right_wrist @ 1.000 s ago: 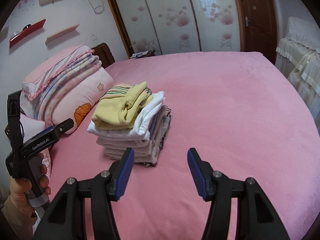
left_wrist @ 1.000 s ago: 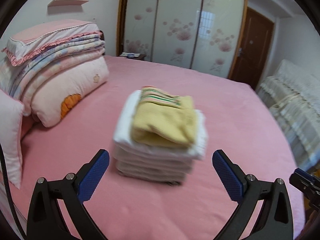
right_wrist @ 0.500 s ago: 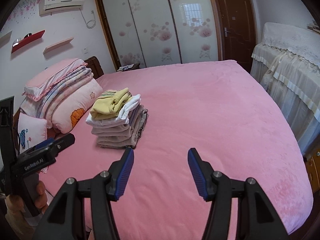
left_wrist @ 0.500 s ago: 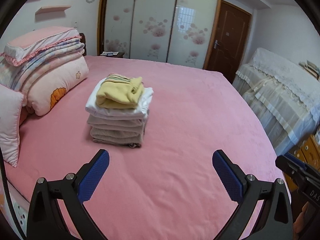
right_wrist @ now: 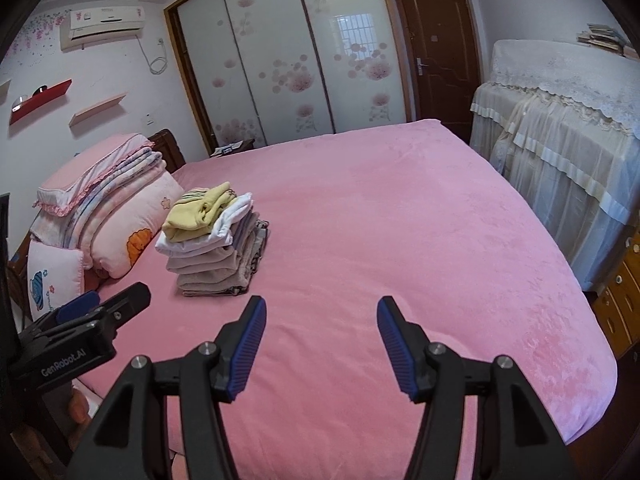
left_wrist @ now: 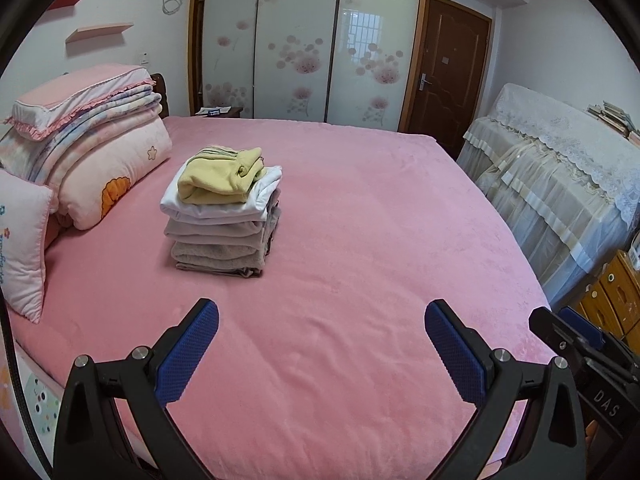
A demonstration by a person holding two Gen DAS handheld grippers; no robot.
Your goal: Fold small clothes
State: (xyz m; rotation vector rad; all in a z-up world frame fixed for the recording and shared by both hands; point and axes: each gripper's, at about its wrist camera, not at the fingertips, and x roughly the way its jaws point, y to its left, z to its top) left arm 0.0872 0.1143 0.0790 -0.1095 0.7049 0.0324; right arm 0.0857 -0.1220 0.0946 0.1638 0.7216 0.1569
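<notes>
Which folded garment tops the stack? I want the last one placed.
The yellow garment, with striped trim, lies on top of the stack; the white one sits directly under it, the beige ones lower.

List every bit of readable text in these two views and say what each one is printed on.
"GenRobot.AI": on the side of the left hand-held gripper, seen in the right wrist view.
"DAS": on the body of the right hand-held gripper, cut off at the frame edge in the left wrist view.
Air conditioner: markings too small to read.
Small pillow: embroidery along its edge, illegible.
</notes>
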